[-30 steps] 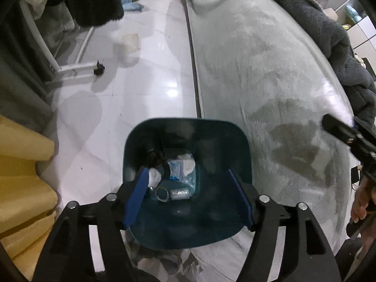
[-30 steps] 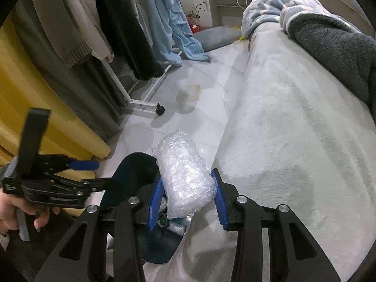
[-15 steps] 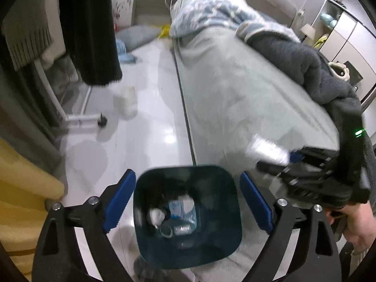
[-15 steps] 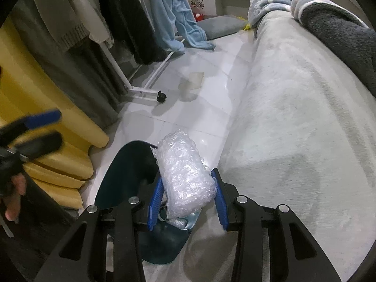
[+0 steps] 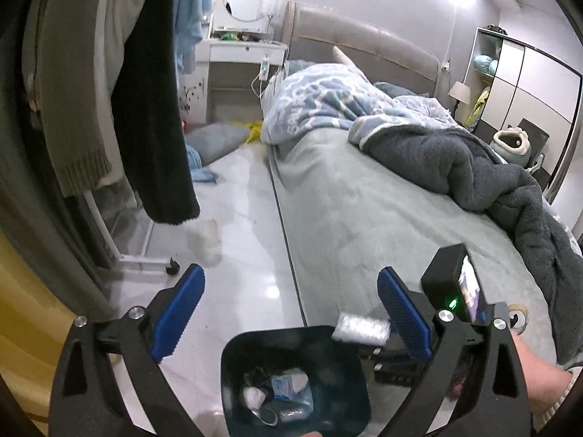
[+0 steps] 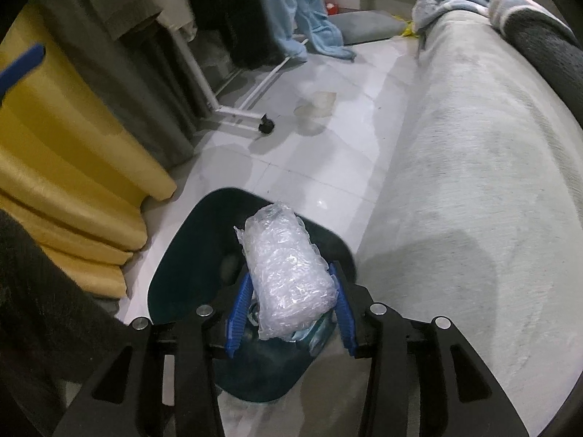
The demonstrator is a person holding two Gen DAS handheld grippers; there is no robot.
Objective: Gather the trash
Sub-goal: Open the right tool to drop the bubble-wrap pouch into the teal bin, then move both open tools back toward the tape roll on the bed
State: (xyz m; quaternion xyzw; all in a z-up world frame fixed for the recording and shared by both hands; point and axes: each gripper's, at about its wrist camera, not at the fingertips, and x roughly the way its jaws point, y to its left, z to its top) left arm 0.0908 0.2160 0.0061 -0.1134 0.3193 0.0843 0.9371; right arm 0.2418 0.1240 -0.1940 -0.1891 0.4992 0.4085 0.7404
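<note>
The right tool (image 6: 289,313) points steeply down over the dark teal trash bin (image 6: 189,255), which stands on the white tile floor (image 6: 320,145) just beside the grey-covered bed (image 6: 473,182). A roll of clear bubble wrap (image 6: 288,273) sits between its blue pads (image 6: 238,313), tilted up and away from the tool, directly above the bin opening. The jaws are opening; the left pad shows a gap to the wrap, and contact at the right pad cannot be confirmed.

The left tool (image 5: 291,313) is angled moderately downward, with the bin (image 5: 233,371) below and between its fingers. Its jaws are opening and stand spread wide, with nothing between the pads. Inside the bin lie crumpled white paper, a clear plastic package and small round items.

In the left wrist view, the right tool (image 5: 397,349) enters from the right, carried by a bare hand (image 5: 535,371), with the bubble wrap (image 5: 360,327) at the bin's right rim.
</note>
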